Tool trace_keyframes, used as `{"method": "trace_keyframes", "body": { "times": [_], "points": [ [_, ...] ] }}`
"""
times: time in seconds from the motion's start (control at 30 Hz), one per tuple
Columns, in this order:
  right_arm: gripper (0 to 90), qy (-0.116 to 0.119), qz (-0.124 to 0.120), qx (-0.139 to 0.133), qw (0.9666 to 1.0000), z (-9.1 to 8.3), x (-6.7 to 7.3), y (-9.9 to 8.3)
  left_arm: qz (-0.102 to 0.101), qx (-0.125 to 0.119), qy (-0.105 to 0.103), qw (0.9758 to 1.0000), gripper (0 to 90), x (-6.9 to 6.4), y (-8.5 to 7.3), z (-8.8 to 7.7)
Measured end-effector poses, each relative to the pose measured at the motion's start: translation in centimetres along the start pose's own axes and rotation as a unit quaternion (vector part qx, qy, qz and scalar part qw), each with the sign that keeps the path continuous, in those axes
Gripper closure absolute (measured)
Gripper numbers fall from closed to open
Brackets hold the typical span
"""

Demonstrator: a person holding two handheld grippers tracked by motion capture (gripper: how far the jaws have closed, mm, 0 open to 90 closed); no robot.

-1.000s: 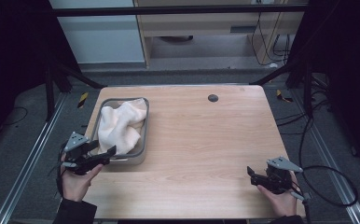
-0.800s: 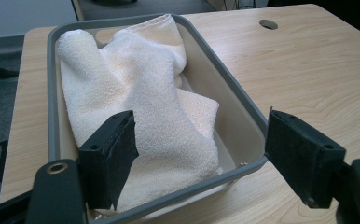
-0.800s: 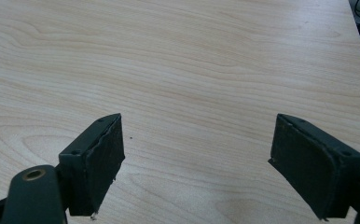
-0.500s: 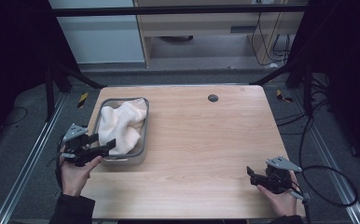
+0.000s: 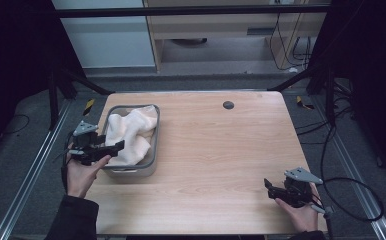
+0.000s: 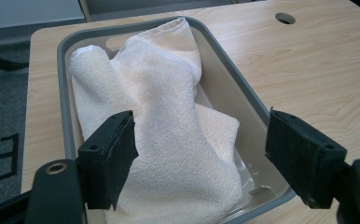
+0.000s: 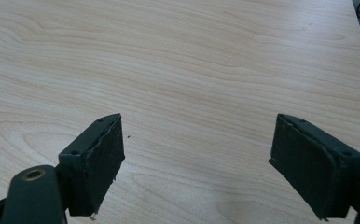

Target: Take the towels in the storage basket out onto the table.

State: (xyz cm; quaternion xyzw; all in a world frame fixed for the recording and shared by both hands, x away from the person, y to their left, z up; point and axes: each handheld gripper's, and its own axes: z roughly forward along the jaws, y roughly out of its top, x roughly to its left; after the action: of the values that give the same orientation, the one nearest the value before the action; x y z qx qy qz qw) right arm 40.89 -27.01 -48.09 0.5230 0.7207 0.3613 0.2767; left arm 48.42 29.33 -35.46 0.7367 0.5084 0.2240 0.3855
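- At the lower left of the high view, the left gripper (image 5: 112, 146) is held with its jaws wide apart over the near end of the towel (image 6: 169, 140); it grips nothing, and I cannot tell if a pad touches the cloth.
- At the lower right, the right gripper (image 5: 267, 183) is also wide open, holding nothing, over bare wood of the table (image 7: 192, 60).
- Left of the table, a dark letter "E" (image 6: 8, 156) is readable on the floor.
- Farther up, the grey tray (image 6: 243, 100) holds the crumpled white towel, which covers most of it.
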Motion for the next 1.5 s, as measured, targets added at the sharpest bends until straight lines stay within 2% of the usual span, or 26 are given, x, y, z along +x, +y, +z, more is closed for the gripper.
{"method": "trace_keyframes", "body": {
  "times": [0.27,0.5,0.63,0.97,1.5],
  "points": [
    [17.0,0.001,-0.002,0.003,1.0000,0.1,0.0,0.0,0.001,0.016,-0.005,0.9999,23.5,0.2,1.9,0.4],
    [17.0,0.005,-0.005,0.009,0.9999,0.2,0.0,0.0,0.019,0.047,-0.001,0.9987,23.0,-0.1,3.1,1.4],
    [17.0,0.006,-0.007,0.010,0.9999,0.3,0.1,0.0,0.022,0.059,0.000,0.9980,22.8,0.0,3.6,2.0],
    [17.0,0.011,-0.002,0.015,0.9998,0.4,0.2,0.1,0.028,0.087,0.002,0.9958,22.3,0.0,4.0,3.7],
    [16.9,0.014,-0.006,0.020,0.9997,0.6,0.3,0.0,0.036,0.133,0.008,0.9905,21.1,0.2,4.1,6.2]
  ]
}}
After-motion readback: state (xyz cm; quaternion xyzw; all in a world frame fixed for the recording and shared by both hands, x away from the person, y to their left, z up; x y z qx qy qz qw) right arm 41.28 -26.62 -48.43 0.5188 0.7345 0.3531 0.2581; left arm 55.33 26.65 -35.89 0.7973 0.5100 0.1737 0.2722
